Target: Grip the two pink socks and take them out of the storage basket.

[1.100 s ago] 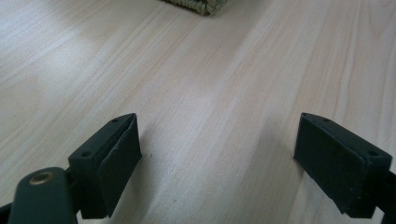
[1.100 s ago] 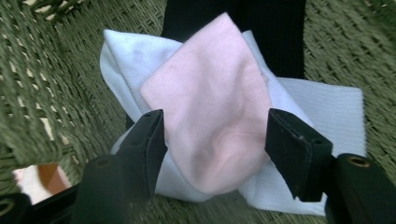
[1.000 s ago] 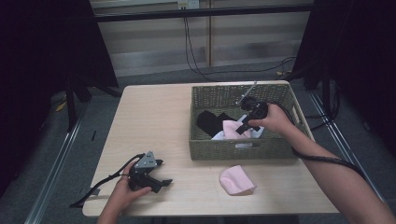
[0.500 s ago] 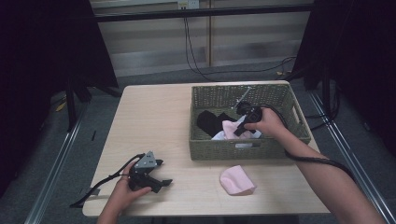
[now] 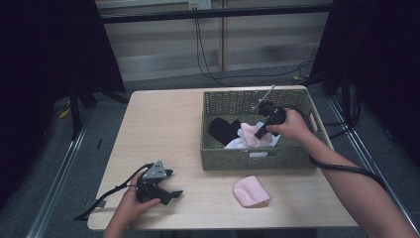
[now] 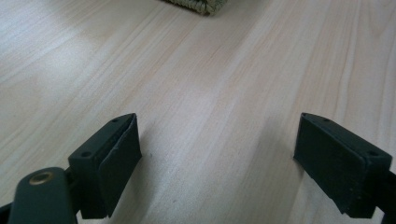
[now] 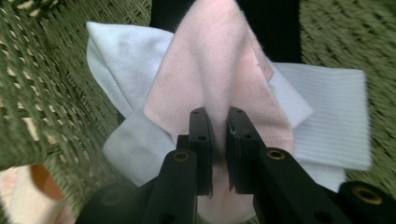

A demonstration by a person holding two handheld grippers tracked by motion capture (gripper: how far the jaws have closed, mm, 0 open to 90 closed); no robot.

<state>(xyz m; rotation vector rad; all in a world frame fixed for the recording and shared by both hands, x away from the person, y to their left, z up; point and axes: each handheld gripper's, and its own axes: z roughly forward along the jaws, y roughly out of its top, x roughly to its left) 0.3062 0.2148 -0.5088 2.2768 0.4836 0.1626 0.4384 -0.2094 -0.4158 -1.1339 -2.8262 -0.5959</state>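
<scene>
- The pink sock [image 7: 219, 88] lies in the basket [image 5: 257, 157], near the middle of it, on top of the other clothes there.
- It is pale pink with a soft, fuzzy nap. Where it is pinched the cloth rises into a ridge, with a fold falling away on either side.
- The right hand-held gripper [image 7: 218, 140] has just been closing, and its jaws now stand almost together with a fold of the pink sock squeezed between the pads.
- From the high view the right hand-held gripper [image 5: 261, 130] reaches down into the basket from the basket's right side, tilted towards the sock [image 5: 252, 135].
- Under the pink sock lies a white sock [image 7: 327, 121], ribbed, sticking out on both sides of it. A black sock [image 5: 224, 130] lies in the basket just left of the pink one.
- A second pink sock [image 5: 251, 191] lies on the desk [image 5: 163, 129] outside the basket, just in front of its front wall, folded into a rounded lump.
- The left hand-held gripper [image 5: 163, 186] rests on the desk well to the left of the basket and in front of it. In its own view the left hand-held gripper [image 6: 217, 163] has its jaws wide apart with only bare desk [image 6: 210, 84] between them, and a corner of the basket [image 6: 201, 4] shows at the far edge.
</scene>
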